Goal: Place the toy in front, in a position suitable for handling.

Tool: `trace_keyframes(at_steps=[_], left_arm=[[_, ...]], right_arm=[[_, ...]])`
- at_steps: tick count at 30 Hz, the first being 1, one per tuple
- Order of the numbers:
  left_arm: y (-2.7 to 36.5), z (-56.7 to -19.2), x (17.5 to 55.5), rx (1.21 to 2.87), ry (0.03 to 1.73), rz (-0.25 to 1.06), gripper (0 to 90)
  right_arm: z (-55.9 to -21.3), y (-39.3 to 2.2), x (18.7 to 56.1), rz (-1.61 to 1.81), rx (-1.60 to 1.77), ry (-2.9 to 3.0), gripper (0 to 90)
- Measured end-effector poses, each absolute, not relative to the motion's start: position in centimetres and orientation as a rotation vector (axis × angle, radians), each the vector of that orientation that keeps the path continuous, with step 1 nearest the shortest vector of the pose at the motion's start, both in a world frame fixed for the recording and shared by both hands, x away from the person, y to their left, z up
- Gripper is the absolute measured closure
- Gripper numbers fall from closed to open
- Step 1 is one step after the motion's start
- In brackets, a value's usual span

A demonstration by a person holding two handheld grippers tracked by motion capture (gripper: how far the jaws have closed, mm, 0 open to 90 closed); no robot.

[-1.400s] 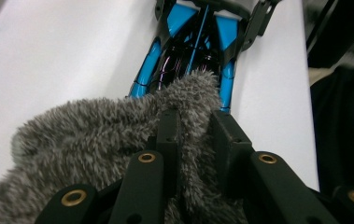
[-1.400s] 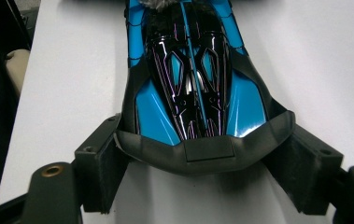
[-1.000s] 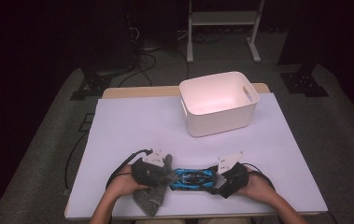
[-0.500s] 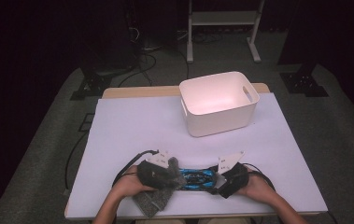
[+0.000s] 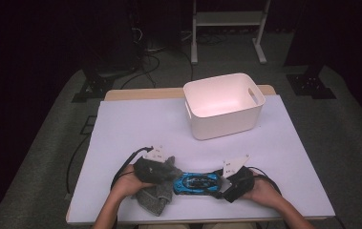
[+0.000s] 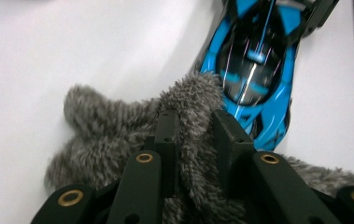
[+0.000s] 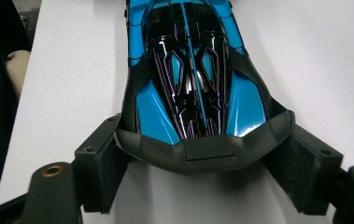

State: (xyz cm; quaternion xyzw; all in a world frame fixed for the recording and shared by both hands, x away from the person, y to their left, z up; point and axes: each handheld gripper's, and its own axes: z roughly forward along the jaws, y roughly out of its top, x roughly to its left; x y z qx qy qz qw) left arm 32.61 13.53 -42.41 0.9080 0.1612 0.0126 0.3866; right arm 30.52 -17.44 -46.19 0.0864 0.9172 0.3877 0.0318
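Grey fluffy cloth pinched tight in your left gripper, touching blue toy car; right gripper clamps car's rear, jaws wide.

A white rectangular plastic bin with cut-out handles stands open and upright on the far right part of the table, which carries a pale lavender cover. Behind the table, a white metal stand and black cables sit on the grey floor.

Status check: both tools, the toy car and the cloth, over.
Left tool shut on grey cloth at blue toy car. Right tool clamps car's rear. White bin far off, nothing in the way.
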Motion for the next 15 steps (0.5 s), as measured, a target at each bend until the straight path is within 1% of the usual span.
trace_keyframes(at_steps=[4, 8, 12, 15], left_arm=[[11.4, -41.9, 33.0, 2.322, 0.344, 0.008, 75.0], [8.9, -41.8, 33.5, 2.372, 0.290, -0.014, 75.6], [7.2, -41.4, 34.0, 2.395, 0.247, -0.034, 75.3], [6.6, -41.3, 34.0, 2.395, 0.227, -0.055, 75.4]], right_arm=[[-46.2, -17.4, 30.6, 1.196, 0.266, 2.825, 24.0], [-46.2, -17.4, 30.5, 1.199, 0.280, 2.824, 23.9], [-46.2, -17.3, 30.5, 1.196, 0.279, 2.821, 23.9], [-46.2, -17.4, 30.5, 1.202, 0.278, 2.821, 24.0]])
